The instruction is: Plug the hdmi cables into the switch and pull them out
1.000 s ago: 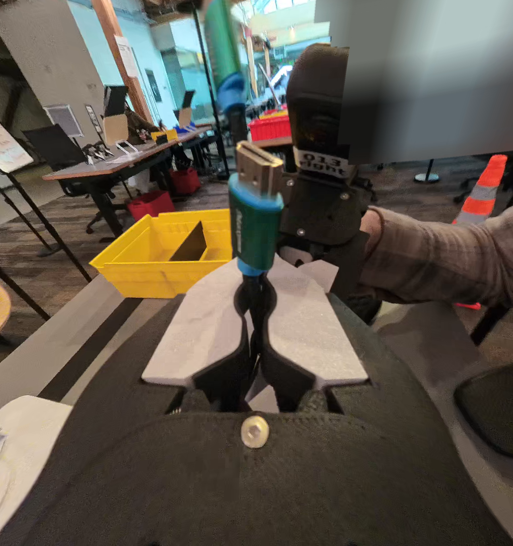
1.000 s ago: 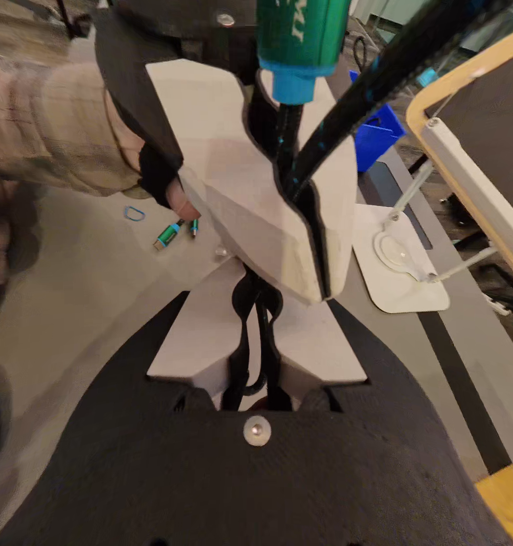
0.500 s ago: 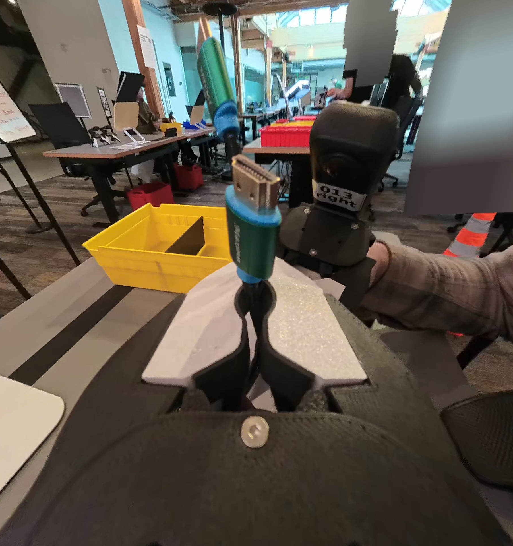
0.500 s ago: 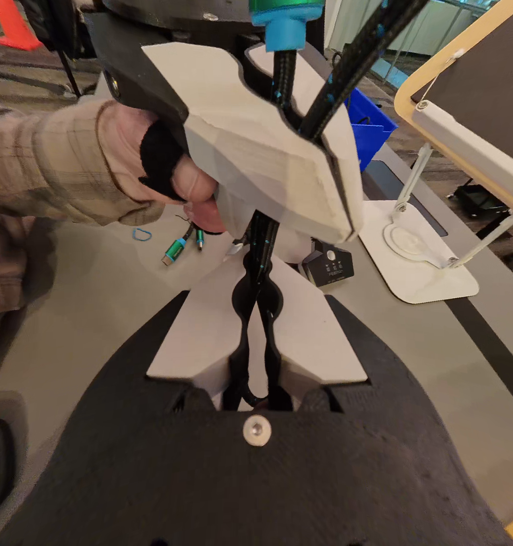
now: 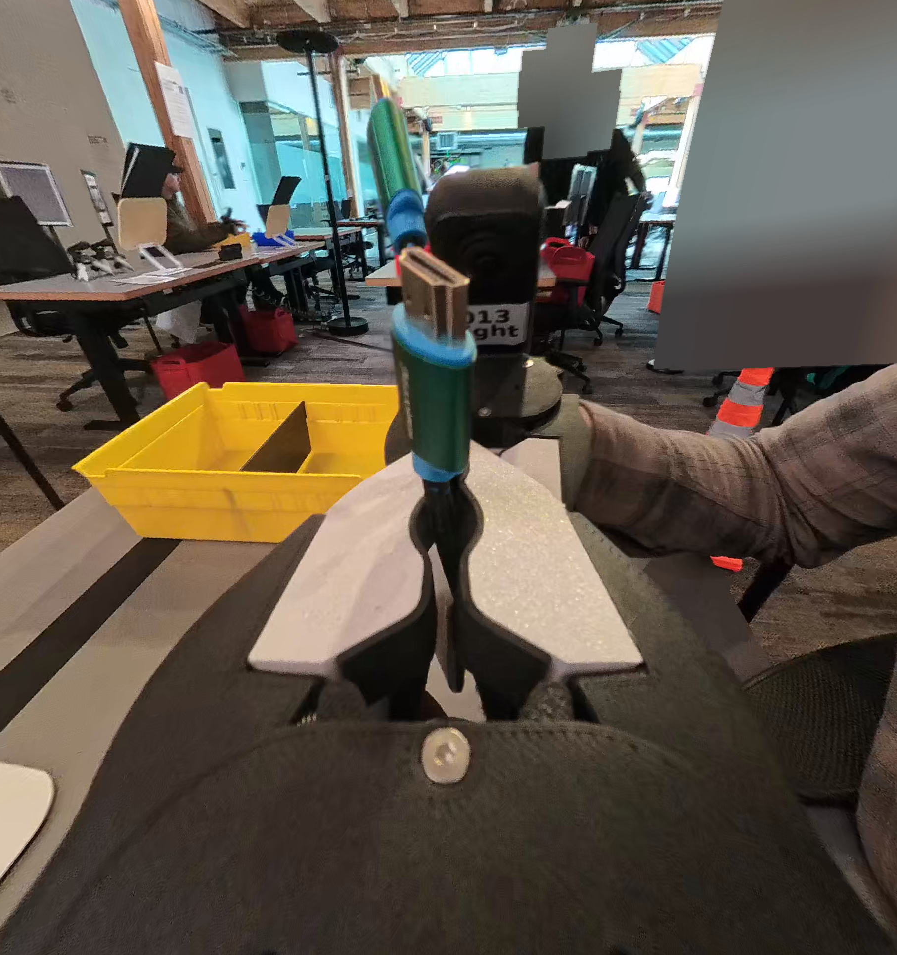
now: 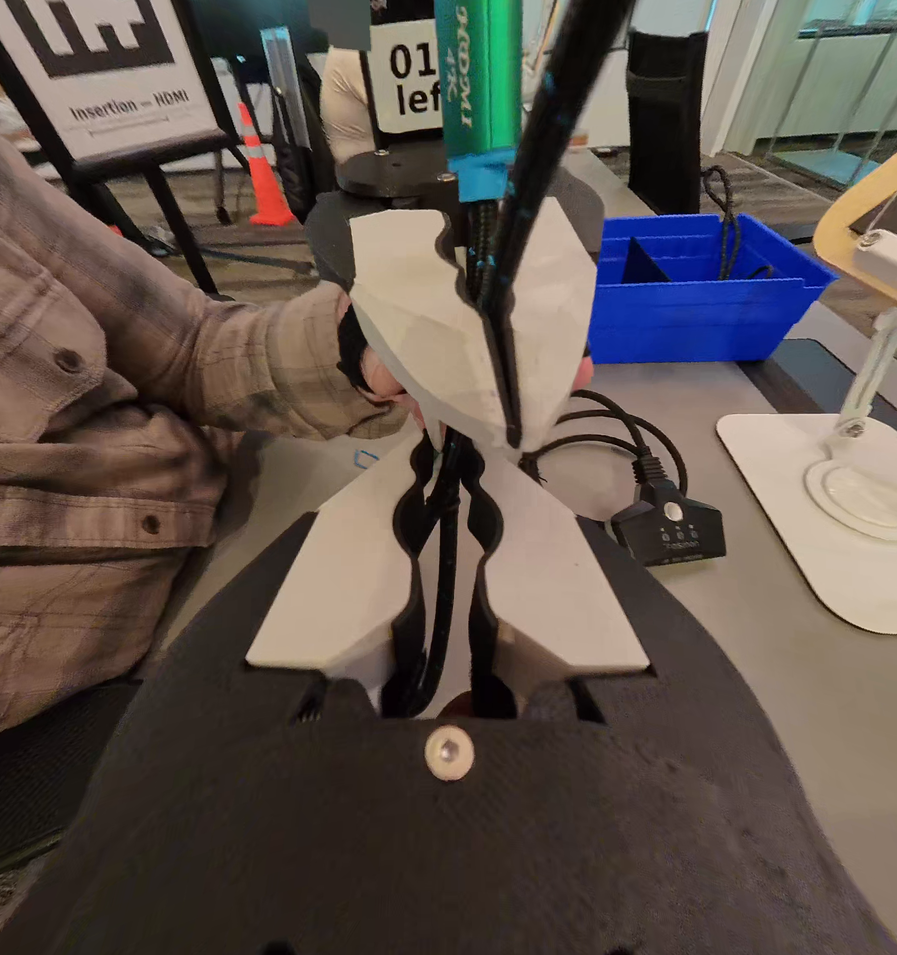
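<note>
Held in the left hand-held gripper [image 5: 444, 517], the hdmi plug [image 5: 434, 400] has a glossy green metallic shell and bare metal tip. Its fingers [image 5: 529, 568] look matt, grainy plastic. Left of it sits a smooth yellow plastic bin [image 5: 219, 486]; the braided cable [image 6: 449, 542] looks like woven cloth.

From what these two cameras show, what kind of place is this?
Probably an open-plan office or lab used as a workshop: rows of desks with office chairs, parts bins in yellow and blue on the worktable, and an orange traffic cone on the floor.
</note>
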Tool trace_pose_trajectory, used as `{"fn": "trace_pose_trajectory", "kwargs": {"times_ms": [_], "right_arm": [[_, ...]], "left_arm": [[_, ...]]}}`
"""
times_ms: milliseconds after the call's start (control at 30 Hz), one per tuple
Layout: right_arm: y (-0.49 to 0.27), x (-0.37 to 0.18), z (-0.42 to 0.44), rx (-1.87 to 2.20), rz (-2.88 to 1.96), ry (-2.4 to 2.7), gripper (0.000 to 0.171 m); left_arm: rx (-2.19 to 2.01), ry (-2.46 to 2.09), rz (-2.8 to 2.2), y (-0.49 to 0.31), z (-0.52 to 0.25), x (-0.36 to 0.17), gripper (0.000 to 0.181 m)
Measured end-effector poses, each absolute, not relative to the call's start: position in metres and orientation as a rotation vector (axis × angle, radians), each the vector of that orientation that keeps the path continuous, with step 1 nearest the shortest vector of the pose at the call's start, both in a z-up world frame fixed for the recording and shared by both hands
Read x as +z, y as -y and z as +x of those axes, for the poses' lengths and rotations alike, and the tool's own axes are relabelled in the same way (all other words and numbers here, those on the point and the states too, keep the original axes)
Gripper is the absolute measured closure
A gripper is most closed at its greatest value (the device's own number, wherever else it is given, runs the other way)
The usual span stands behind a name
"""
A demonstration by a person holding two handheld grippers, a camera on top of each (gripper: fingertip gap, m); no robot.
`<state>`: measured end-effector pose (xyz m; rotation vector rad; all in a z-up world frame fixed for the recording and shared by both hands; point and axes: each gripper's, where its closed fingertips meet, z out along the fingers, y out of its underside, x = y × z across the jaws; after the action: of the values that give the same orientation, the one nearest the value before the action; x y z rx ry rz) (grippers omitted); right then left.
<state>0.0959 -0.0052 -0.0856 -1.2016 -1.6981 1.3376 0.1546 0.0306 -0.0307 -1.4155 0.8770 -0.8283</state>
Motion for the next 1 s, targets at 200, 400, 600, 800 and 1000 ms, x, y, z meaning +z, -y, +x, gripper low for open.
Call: {"fn": "trace_pose_trajectory", "kwargs": {"times_ms": [200,400,600,800,1000], "right_arm": [[0.008,-0.091,0.102,1.353,-1.193,1.725,0.163],[0.001,-0.106,0.104,1.015,-1.21,1.837,0.164],[-0.015,-0.114,0.103,0.687,-1.24,1.806,0.167],[-0.025,-0.113,0.106,0.613,-1.242,1.706,0.167],[-0.027,-0.103,0.114,0.71,-1.224,1.605,0.167]], "left_arm": [[-0.91,-0.907,-1.378,-0.023,0.158,-0.028,0.181],[-0.878,-0.985,-1.369,-0.017,0.166,-0.037,0.18],[-0.793,-0.862,-1.375,-0.027,0.158,-0.027,0.181],[-0.788,-0.747,-1.381,-0.033,0.154,-0.02,0.181],[-0.82,-0.692,-1.374,-0.033,0.153,-0.012,0.181]]}}
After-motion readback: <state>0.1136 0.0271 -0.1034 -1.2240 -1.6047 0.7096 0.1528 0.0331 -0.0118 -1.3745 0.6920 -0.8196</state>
